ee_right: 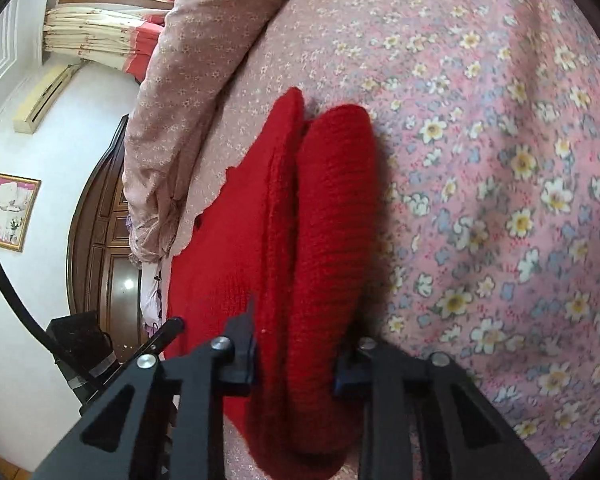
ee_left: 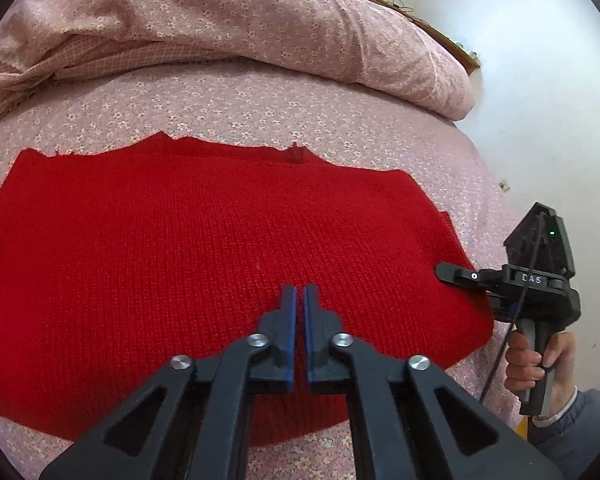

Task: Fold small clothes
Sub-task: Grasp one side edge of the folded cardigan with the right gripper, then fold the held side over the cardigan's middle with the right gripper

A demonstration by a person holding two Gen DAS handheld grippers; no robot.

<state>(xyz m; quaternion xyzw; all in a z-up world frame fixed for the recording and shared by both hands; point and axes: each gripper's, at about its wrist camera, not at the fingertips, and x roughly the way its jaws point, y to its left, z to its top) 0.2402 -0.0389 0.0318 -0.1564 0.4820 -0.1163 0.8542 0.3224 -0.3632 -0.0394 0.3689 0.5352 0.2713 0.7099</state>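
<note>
Red knit, coarse and ribbed: one sweater [ee_left: 204,248] lies spread flat on the bed [ee_left: 284,108], its far edge uneven. In the right wrist view its near side edge bulges up as a thick fold [ee_right: 332,240]. The right gripper [ee_right: 296,364] is clamped on that fold, one pad on each side of the wool. The left gripper [ee_left: 299,300] sits over the middle of the sweater with its two blue-lined fingers [ee_left: 289,320] drawn together on nothing; whether the tips touch the knit I cannot tell.

A hand [ee_left: 532,364] in a grey sleeve holds the right gripper's handle at the sweater's right edge. The sheet is pink cotton with small flowers. One rumpled quilt [ee_left: 220,20] in a paler floral print lies heaped along the far side. Beyond it are a white wall [ee_left: 520,40], one framed picture [ee_right: 8,210], a dark wooden headboard [ee_right: 100,240] and a gathered curtain [ee_right: 96,36].
</note>
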